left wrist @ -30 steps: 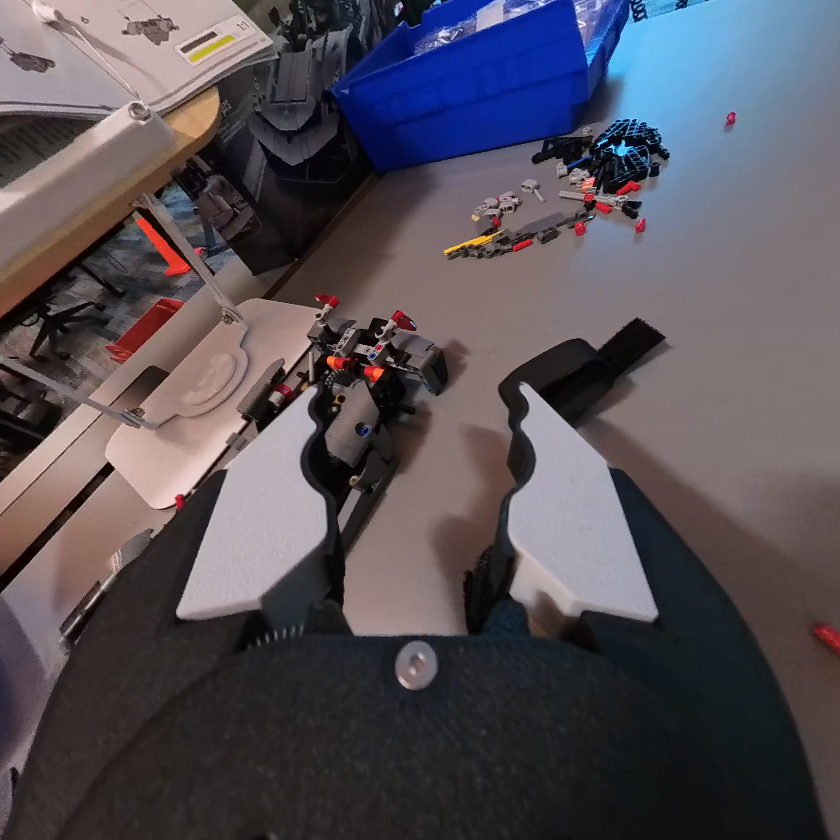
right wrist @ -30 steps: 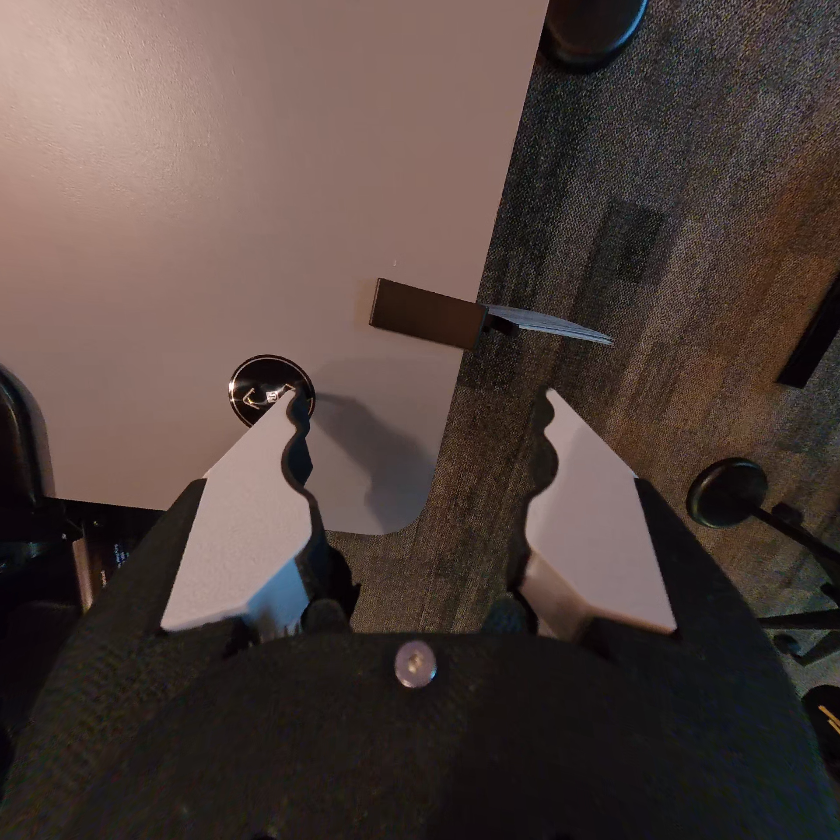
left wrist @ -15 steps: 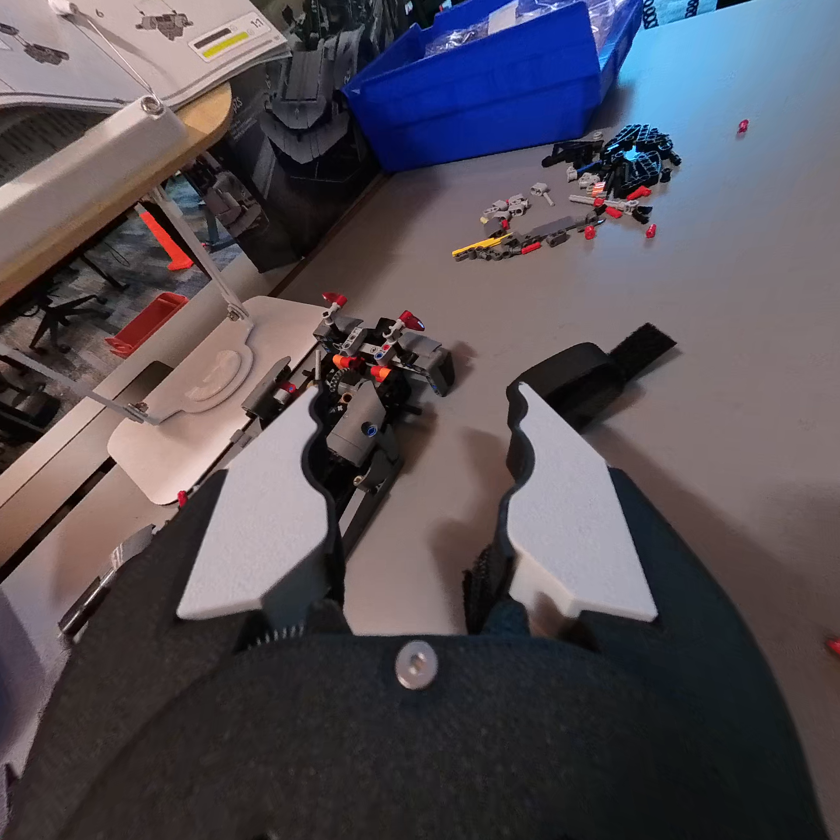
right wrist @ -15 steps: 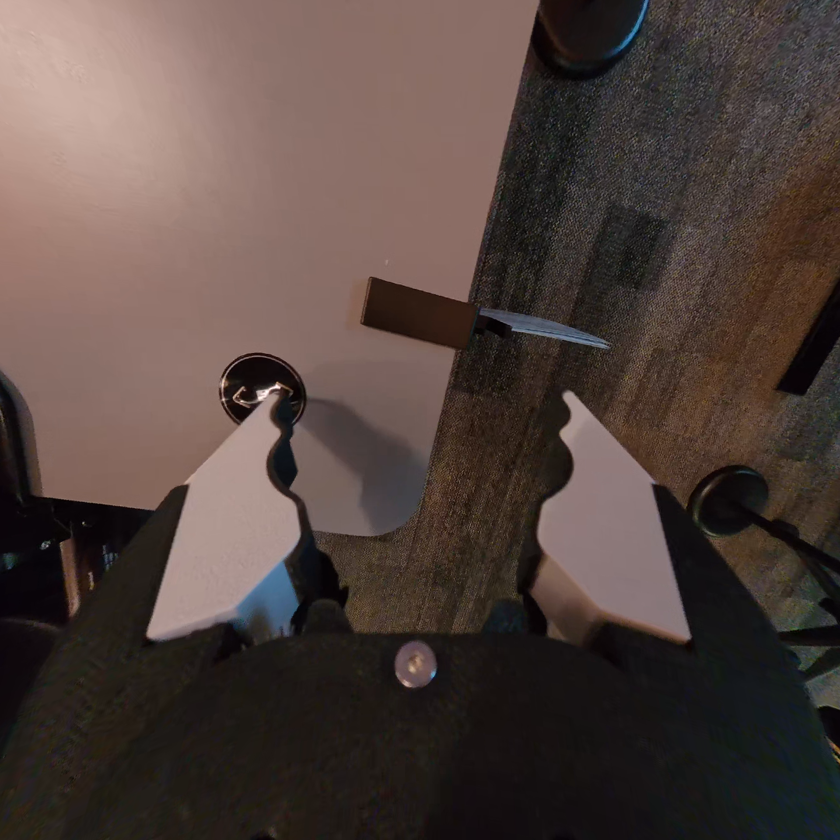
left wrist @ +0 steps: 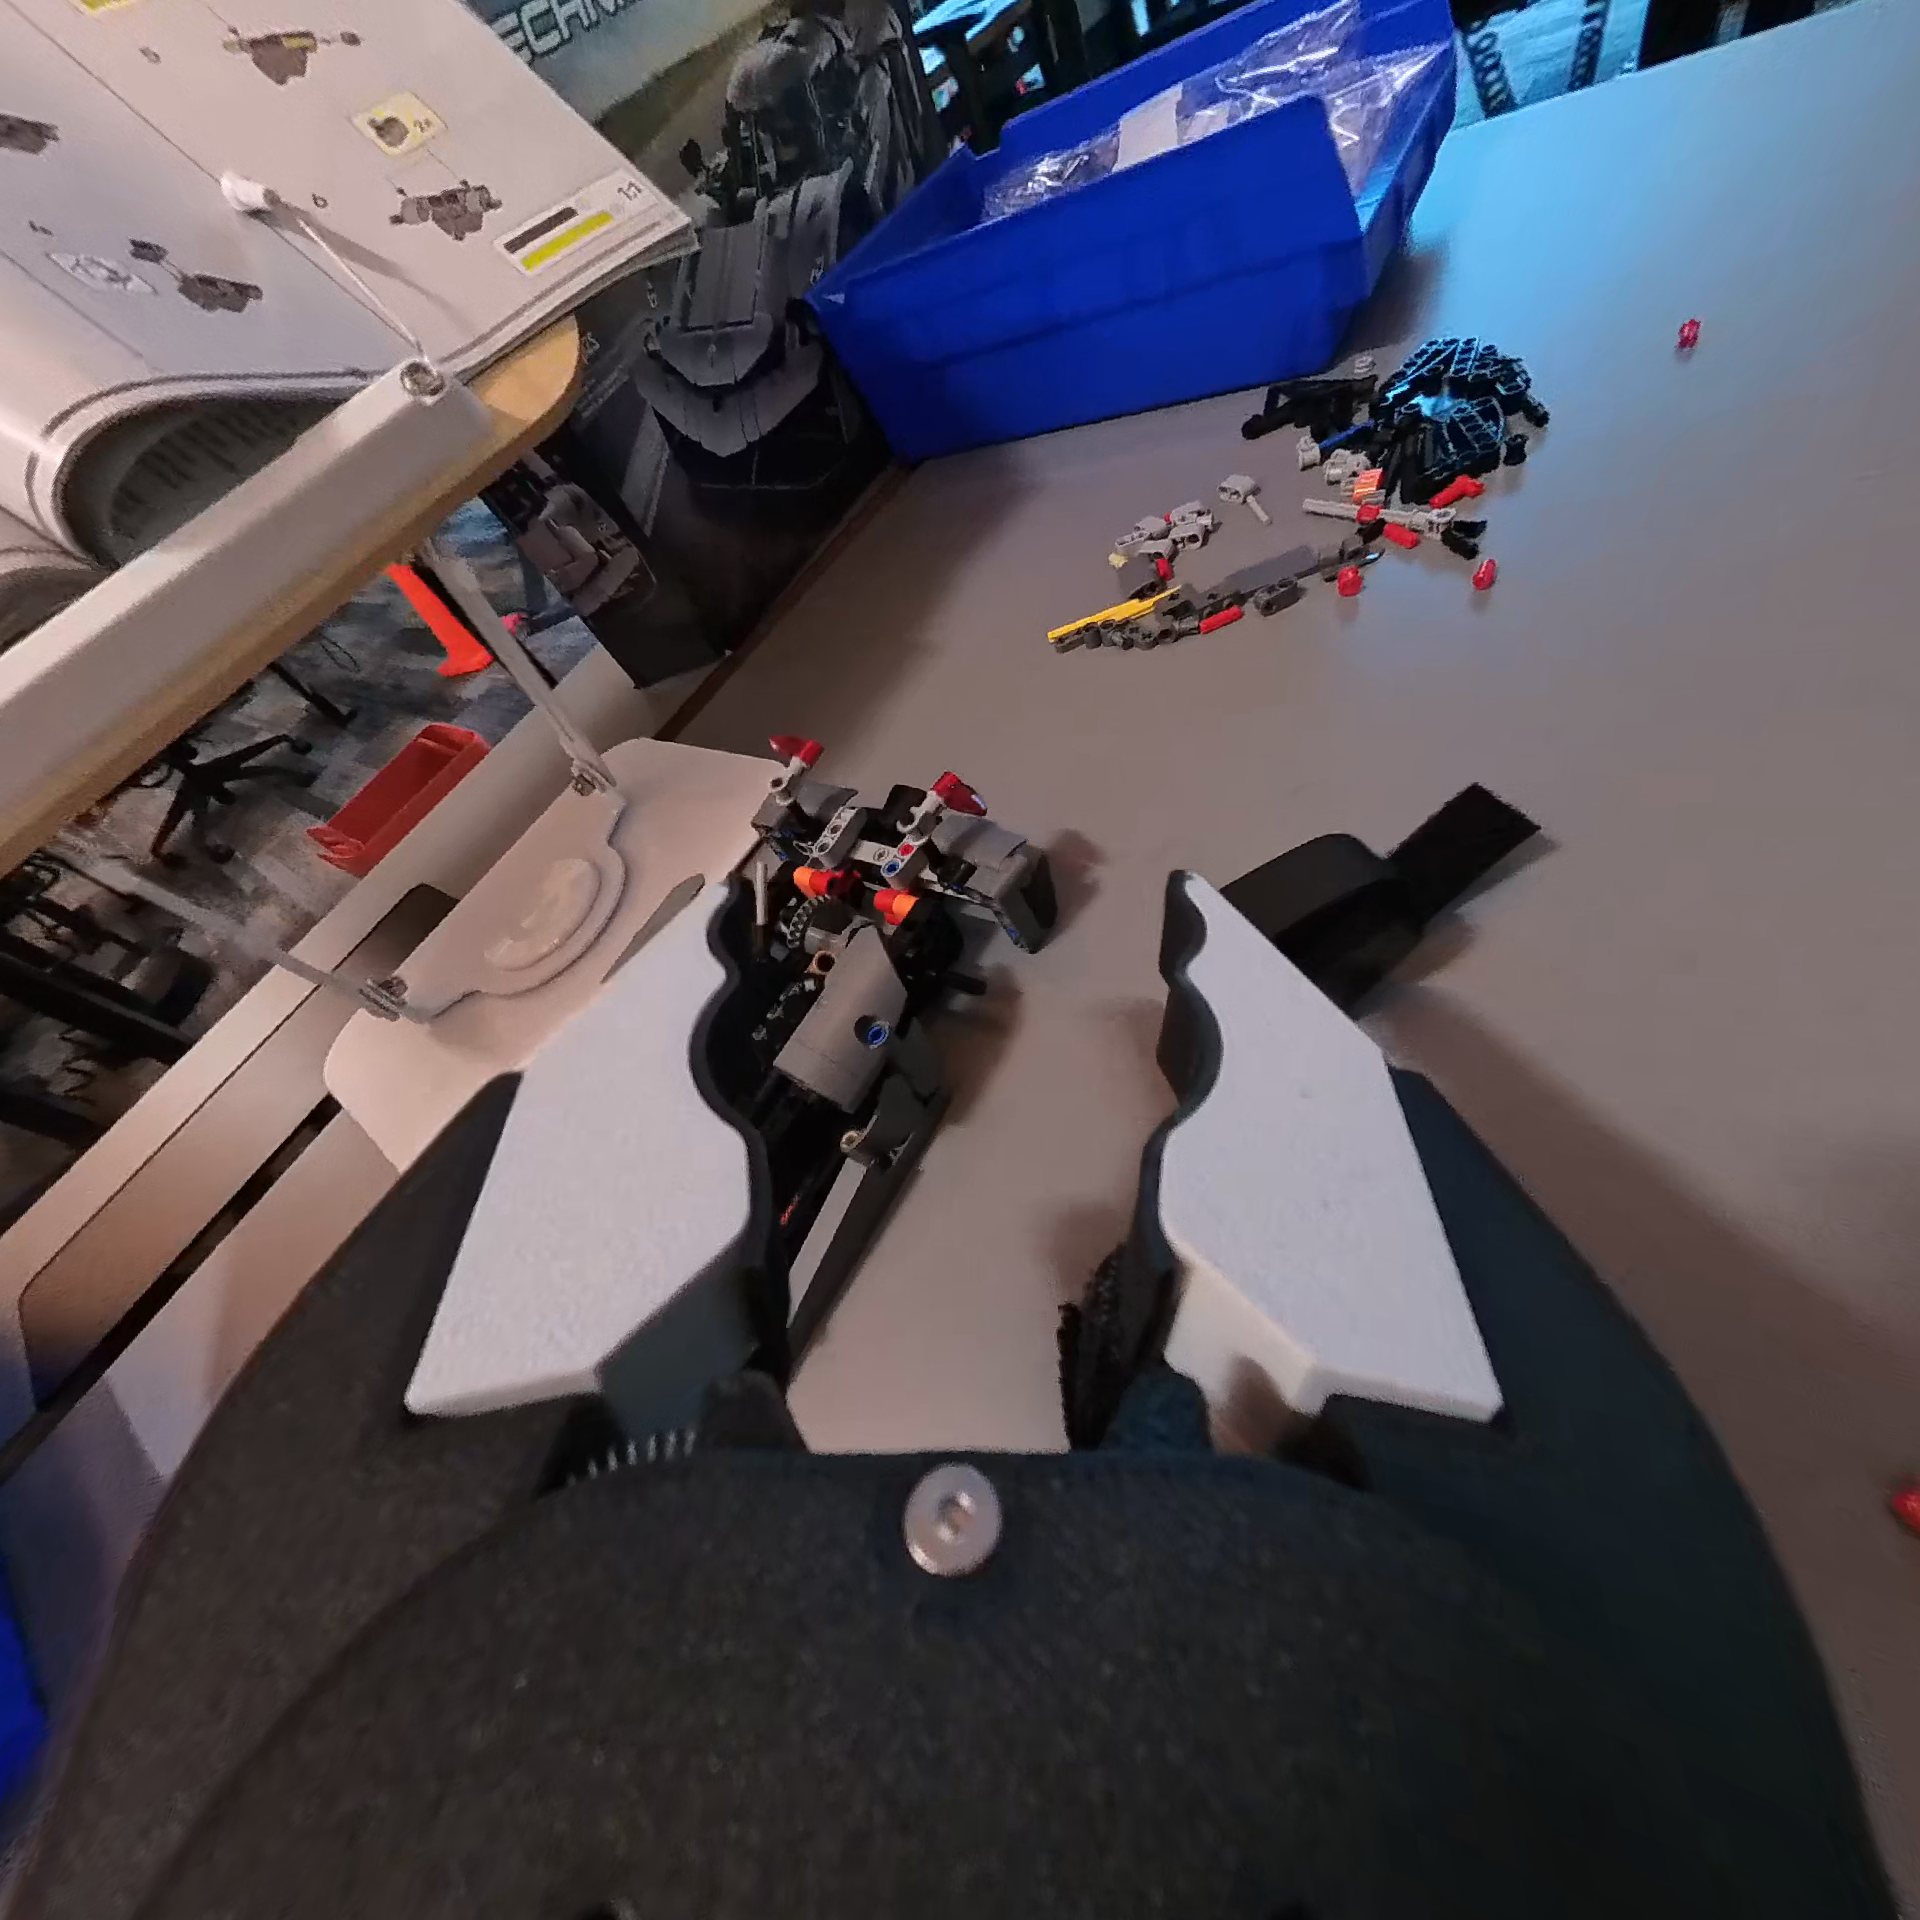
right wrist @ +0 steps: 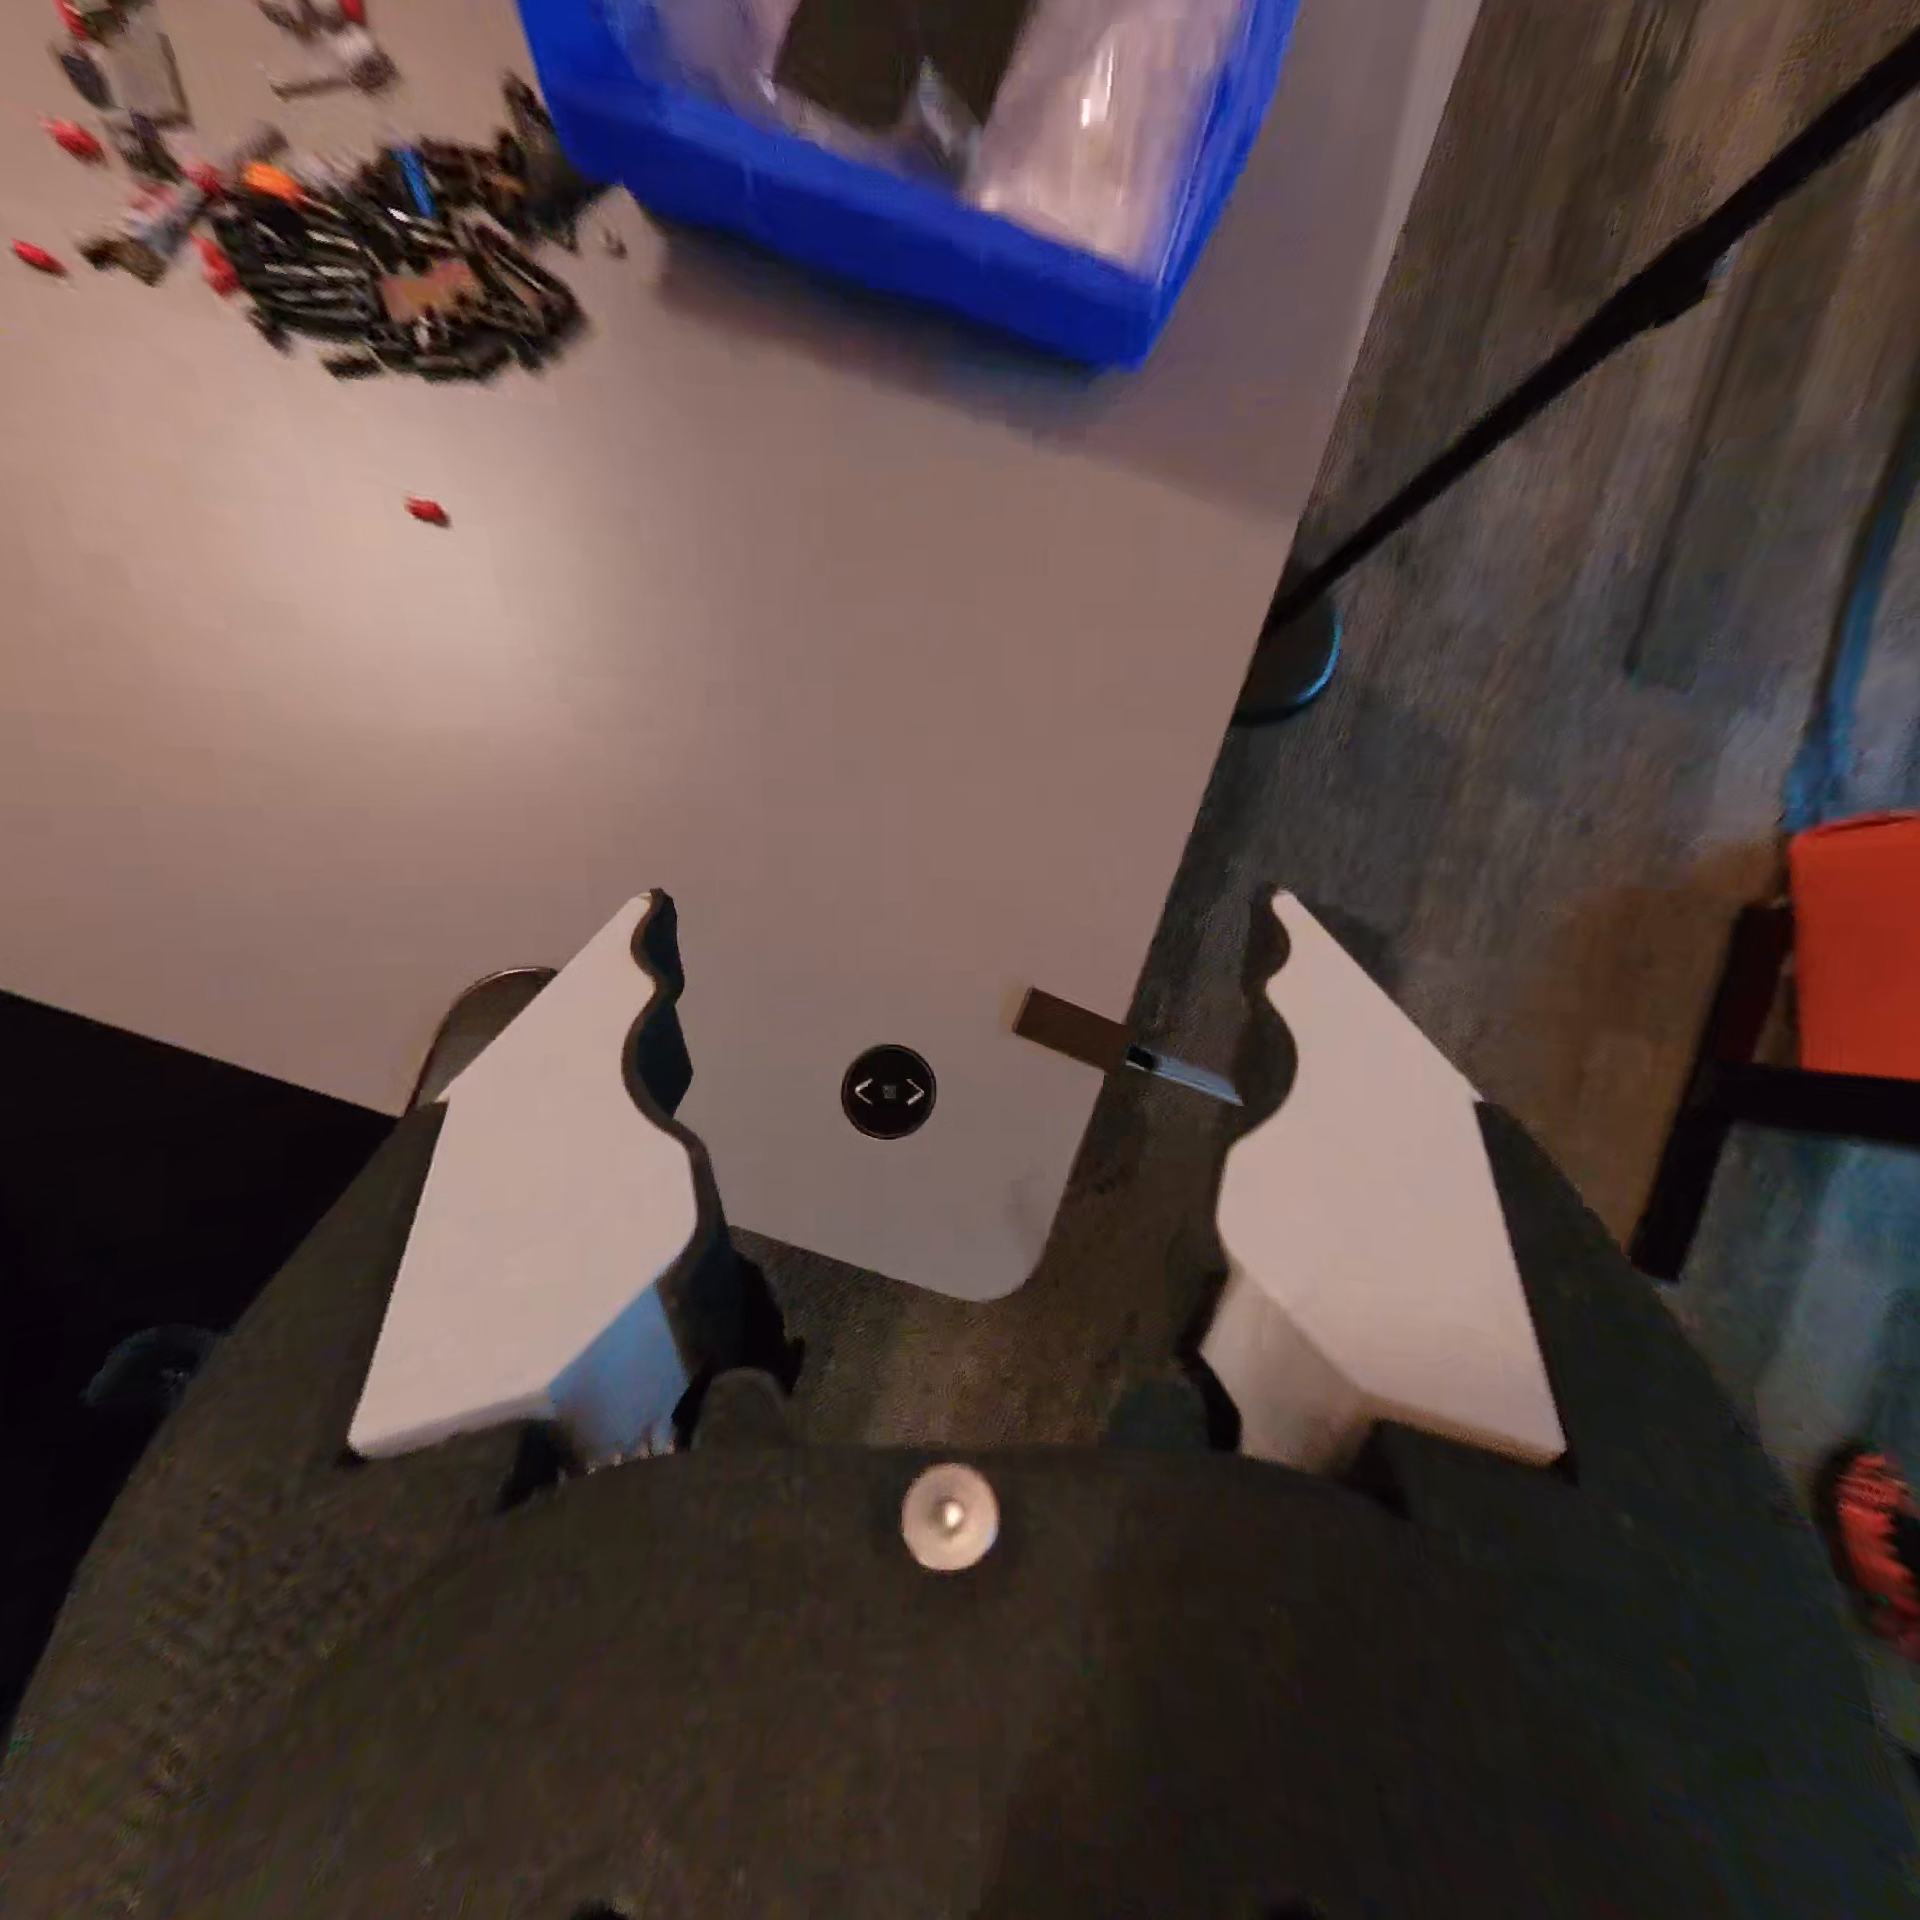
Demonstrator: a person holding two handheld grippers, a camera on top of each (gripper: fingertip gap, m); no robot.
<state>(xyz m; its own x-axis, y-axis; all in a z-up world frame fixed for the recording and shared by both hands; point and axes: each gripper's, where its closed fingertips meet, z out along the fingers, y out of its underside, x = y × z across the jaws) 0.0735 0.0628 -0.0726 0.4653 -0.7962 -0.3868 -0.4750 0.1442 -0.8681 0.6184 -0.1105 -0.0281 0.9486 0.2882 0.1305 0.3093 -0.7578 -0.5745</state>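
Observation:
My left gripper (left wrist: 945,894) is open and empty above the grey table (left wrist: 1558,831). A small grey and black brick-built model (left wrist: 883,935) with red and orange pins lies on the table just ahead of its left finger, partly hidden by it. A black strap (left wrist: 1371,894) lies past the right finger. My right gripper (right wrist: 966,904) is open and empty above the table's near corner (right wrist: 935,1226). A round black button (right wrist: 888,1091) and a brown tab (right wrist: 1070,1023) lie on the table between its fingers.
A blue bin (left wrist: 1122,260) (right wrist: 914,177) with clear bags stands at the back. Loose black, grey and red pieces (left wrist: 1351,488) (right wrist: 343,249) lie spread in front of it. An open instruction booklet (left wrist: 260,208) rests on a white stand (left wrist: 540,914) at the left. Carpet floor (right wrist: 1558,727) is beyond the table edge.
My right gripper has swung up and away from the corner, so the blue bin and loose pieces now show; the view is blurred. My left gripper has barely moved.

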